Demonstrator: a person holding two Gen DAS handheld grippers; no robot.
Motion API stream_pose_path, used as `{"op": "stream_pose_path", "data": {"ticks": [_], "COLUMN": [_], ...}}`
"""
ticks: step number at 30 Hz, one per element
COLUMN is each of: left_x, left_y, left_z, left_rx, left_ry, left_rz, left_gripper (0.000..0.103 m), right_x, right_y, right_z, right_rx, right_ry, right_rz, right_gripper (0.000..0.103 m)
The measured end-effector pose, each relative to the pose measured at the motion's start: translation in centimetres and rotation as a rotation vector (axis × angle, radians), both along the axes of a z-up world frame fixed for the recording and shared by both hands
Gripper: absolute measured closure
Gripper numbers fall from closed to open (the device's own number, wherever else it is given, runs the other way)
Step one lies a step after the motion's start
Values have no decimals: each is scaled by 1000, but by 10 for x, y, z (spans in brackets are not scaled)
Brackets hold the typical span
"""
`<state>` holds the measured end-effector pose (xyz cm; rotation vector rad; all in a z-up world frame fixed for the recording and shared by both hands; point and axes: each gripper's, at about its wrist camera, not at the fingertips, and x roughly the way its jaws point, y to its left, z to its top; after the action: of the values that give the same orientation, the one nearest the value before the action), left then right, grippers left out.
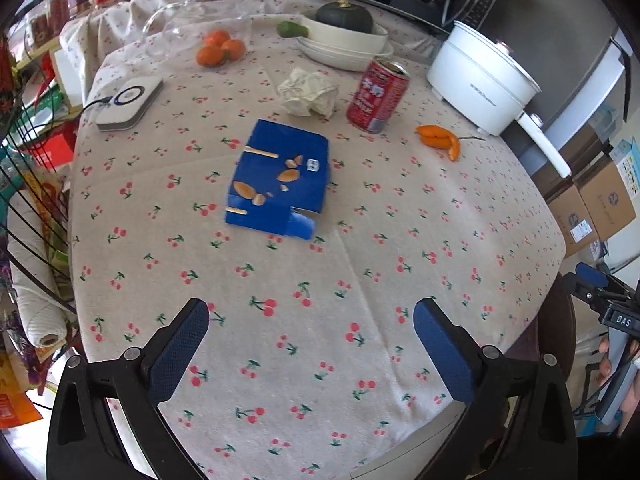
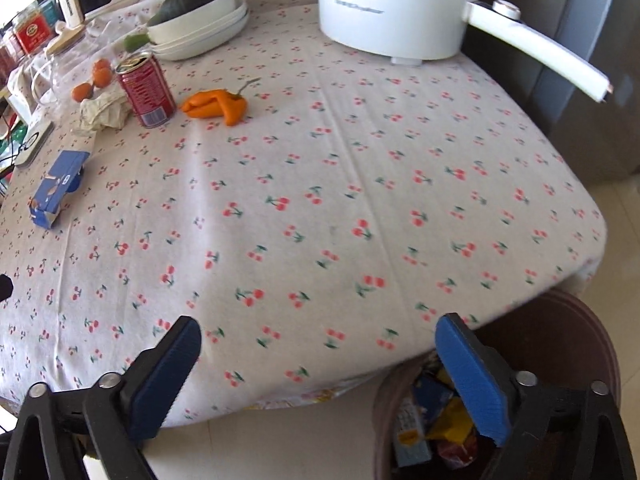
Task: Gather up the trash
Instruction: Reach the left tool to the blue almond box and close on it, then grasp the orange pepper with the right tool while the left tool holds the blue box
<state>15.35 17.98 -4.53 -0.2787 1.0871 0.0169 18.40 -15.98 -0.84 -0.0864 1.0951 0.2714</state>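
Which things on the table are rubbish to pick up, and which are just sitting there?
Rubbish to collect:
blue box
crumpled paper
red can, opened
All probably go in the bin by the table's edge.

Just sitting there:
orange pepper
tangerines
squash in a white bowl
white pot

- A cherry-printed cloth [image 1: 320,300] covers the whole table.
- A white electric cooking pot with a long handle [image 1: 480,84] stands at the far right corner.
- An orange pepper [image 1: 440,140] lies just in front of it, toward the right edge.
- A dark green squash [image 1: 344,16] sits in stacked white bowls [image 1: 344,46] at the far edge.
- Three small oranges [image 1: 220,50] cluster near the far left.
- A white flat device with a cable [image 1: 130,102] rests by the left edge.
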Motion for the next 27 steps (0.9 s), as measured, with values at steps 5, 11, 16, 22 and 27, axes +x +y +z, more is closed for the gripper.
{"op": "stream_pose_path", "data": {"ticks": [5,11,16,22,27], "left_x": [25,65,86,89,79], "left_y": [19,23,17,19,19], "left_z": [-7,-12,-26,-32,-27], "left_rx": [15,-17,25,0,-17], "left_ry": [12,11,31,30,-5], "left_rz": [38,34,61,98,80], "left_gripper": [0,0,1,21,33], "right_x": [15,34,44,45,42], "right_y": [22,40,47,51,53], "right_z": [-4,-17,-26,-32,-32], "right_rx": [34,67,93,69,60], "right_ry": [22,66,98,107,104], "right_rz": [17,4,-10,3,10], "right_gripper": [1,1,1,1,1]}}
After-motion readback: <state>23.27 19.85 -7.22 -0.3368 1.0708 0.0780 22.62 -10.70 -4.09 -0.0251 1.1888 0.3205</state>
